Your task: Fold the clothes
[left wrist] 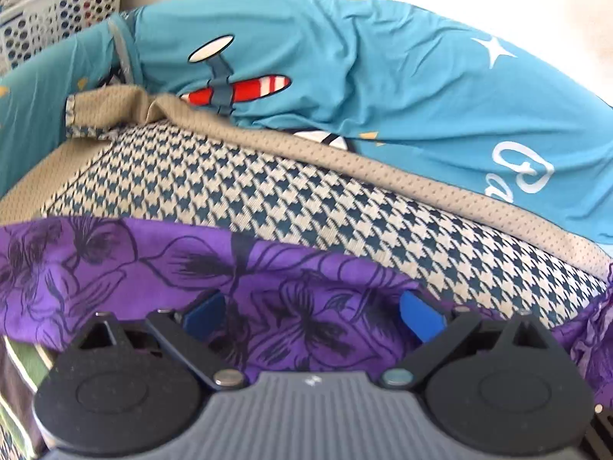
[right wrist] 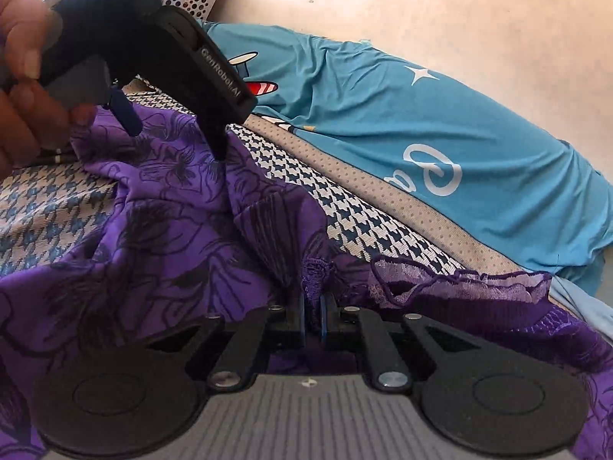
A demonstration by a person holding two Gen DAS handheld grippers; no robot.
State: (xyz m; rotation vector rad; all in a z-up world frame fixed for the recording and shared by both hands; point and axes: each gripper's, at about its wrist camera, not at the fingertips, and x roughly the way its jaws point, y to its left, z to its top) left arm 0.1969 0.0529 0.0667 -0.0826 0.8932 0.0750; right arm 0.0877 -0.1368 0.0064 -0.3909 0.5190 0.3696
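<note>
Purple floral fabric w/ a lace trim, that's the garment (right wrist: 161, 230) being folded, and it lies crumpled across the near end of the houndstooth cover (left wrist: 268, 191). Right gripper (right wrist: 313, 316) is nearest in its own cam: fingers pressed together, pinching the garment edge right by the lace (right wrist: 459, 287). Left gripper (left wrist: 306, 314) sits on the same cloth further along, fingers (left wrist: 419, 316) spread wide w/ fabric under and between them, not clamped afaict.

What could go wrong imo: only one side is gripped, so if the right pulls now the cloth prob drags and bunches instead of lifting flat. The lace looks thin, could snag or slip out of the pinch. If the left closes on that bunched bit it may grab two layers.

Further back there's a teal blanket (left wrist: 402, 76) w/ a plane print, then a white basket (left wrist: 57, 19) by the wall.

Readable text: "GenRobot.AI" on the left gripper body in the right cam. White script on the blanket starts w/ a "G" maybe, can't read the rest.
</note>
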